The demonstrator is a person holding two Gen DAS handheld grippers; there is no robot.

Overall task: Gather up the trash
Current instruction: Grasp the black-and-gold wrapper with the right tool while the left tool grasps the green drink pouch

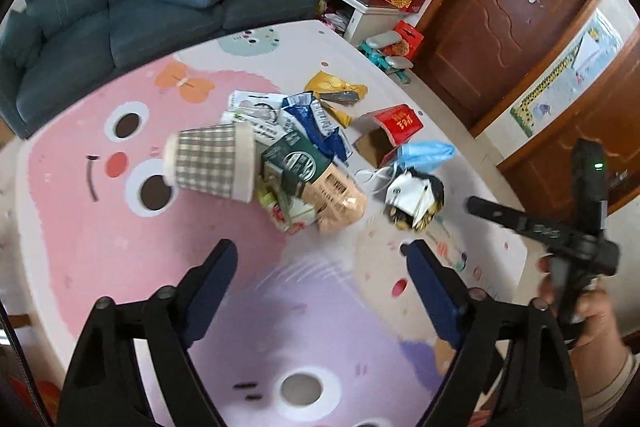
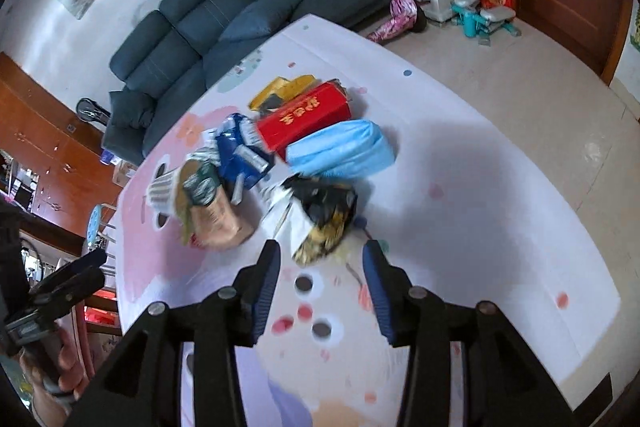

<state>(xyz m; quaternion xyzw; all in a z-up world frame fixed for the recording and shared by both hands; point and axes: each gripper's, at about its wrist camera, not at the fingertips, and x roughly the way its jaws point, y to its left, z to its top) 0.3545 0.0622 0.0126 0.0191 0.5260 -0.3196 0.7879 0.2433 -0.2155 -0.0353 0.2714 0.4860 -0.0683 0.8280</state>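
On the pink play mat [image 1: 100, 227], a trash pile [image 1: 304, 163]. Left gripper [image 1: 320, 259] wide open, empty; right gripper [image 2: 320, 255] partly open, empty, above it.

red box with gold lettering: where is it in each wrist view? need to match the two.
Left wrist: red box sits right of centre, at the far right of the trash pile, just above the blue face mask.
Right wrist: red box sits at upper centre, at the back of the pile, just left of and behind the mask.
Shared landmark: the dark blue-grey sofa, beyond the mat in both.
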